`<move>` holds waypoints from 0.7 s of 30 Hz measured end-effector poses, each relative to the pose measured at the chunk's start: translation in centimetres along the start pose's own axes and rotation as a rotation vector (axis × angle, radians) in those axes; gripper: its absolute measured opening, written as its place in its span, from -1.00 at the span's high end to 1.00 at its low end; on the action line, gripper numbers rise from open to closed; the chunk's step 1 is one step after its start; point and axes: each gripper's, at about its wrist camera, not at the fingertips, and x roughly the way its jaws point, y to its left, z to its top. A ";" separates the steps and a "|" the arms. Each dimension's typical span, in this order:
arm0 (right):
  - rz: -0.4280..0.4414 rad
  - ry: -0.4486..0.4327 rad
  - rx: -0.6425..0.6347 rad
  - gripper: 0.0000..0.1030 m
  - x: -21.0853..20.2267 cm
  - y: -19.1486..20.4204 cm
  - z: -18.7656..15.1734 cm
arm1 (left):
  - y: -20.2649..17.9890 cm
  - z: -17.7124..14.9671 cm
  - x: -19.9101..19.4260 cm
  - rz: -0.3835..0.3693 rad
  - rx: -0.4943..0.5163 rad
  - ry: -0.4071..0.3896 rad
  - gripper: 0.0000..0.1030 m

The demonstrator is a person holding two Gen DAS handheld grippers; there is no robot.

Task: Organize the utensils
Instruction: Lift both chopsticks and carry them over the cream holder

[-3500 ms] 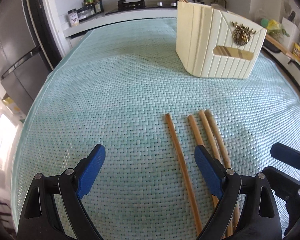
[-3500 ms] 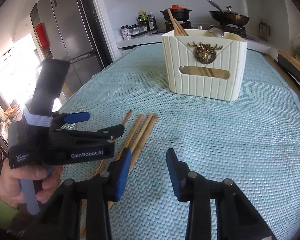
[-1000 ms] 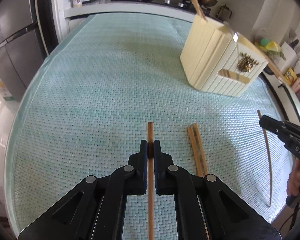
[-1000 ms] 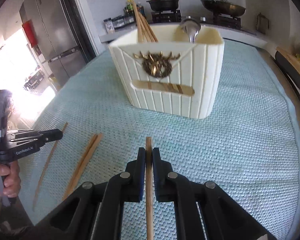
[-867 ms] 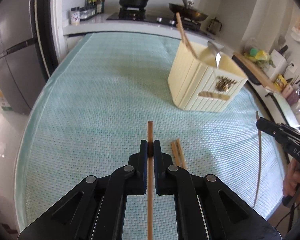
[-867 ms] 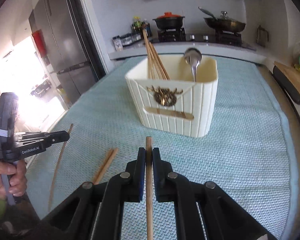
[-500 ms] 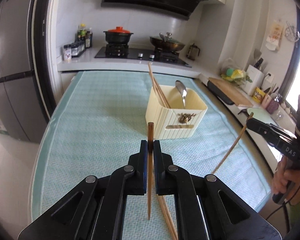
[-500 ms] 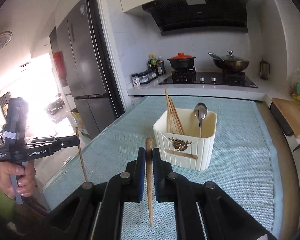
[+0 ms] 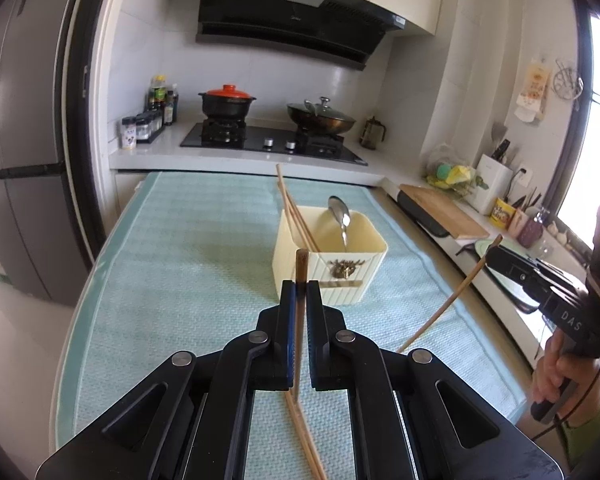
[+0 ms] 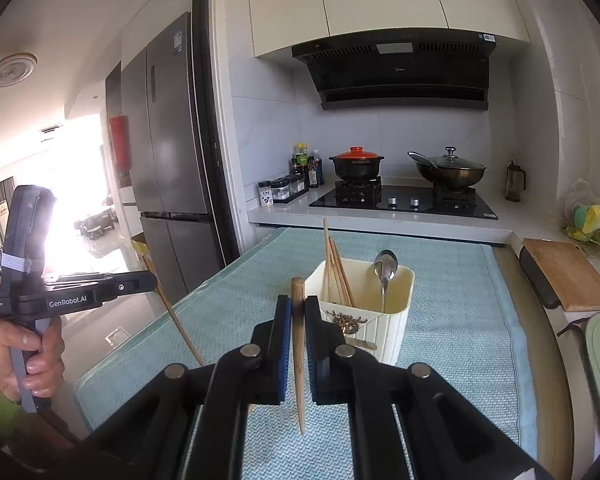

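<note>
My left gripper (image 9: 300, 286) is shut on a wooden chopstick (image 9: 301, 264) that hangs steeply, held high above the teal mat (image 9: 180, 240). My right gripper (image 10: 298, 302) is shut on a second chopstick (image 10: 299, 360) in the same way. Ahead of both stands the cream utensil holder (image 9: 352, 276) (image 10: 392, 320) with several chopsticks (image 10: 334, 268) and a spoon (image 10: 385, 268) upright inside. A pair of chopsticks (image 9: 304, 432) lies on the mat below the left gripper. Each view shows the other gripper at its edge with its slanting chopstick (image 9: 448, 304) (image 10: 180, 328).
A hob (image 10: 400, 200) with a red-lidded pot and a wok sits behind the table. Spice bottles (image 10: 296, 184) stand at its left. A wooden cutting board (image 10: 568, 276) lies on the counter at the right, and a tall fridge (image 10: 172, 152) stands at the left.
Both grippers, open over the chopsticks at first, have shut on one chopstick each and lifted them well above the mat. The holder now looks smaller and lower in both views.
</note>
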 end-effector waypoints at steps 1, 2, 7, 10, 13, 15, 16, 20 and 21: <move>-0.002 -0.003 0.000 0.86 -0.1 -0.1 0.0 | -0.1 0.1 -0.1 -0.004 0.001 -0.003 0.94; -0.003 -0.006 -0.001 0.86 -0.1 -0.2 0.1 | -0.2 0.2 -0.2 -0.007 0.001 -0.007 0.95; -0.006 -0.015 0.000 0.86 -0.2 -0.4 0.3 | -0.4 0.6 -0.7 -0.020 0.005 -0.023 0.95; -0.006 -0.020 -0.003 0.86 -0.3 -0.4 0.6 | -0.6 1.1 -0.8 -0.032 0.002 -0.030 0.95; -0.010 -0.026 -0.011 0.86 -0.4 -0.4 1.0 | -0.7 1.6 -0.9 -0.032 0.003 -0.043 0.95; -0.013 -0.033 -0.016 0.86 -0.4 -0.5 1.3 | -0.6 2.0 -0.9 -0.043 -0.003 -0.047 0.95; -0.016 -0.037 -0.018 0.86 -0.5 -0.6 1.5 | -0.6 2.3 -0.9 -0.052 -0.006 -0.046 0.95; -0.027 -0.051 -0.029 0.86 -0.6 -0.9 2.5 | -0.9 3.6 -1.0 -0.061 0.004 -0.061 0.95; -0.030 -0.054 -0.032 0.86 -0.6 -0.9 2.8 | -1.0 3.9 -1.0 -0.065 0.005 -0.066 0.95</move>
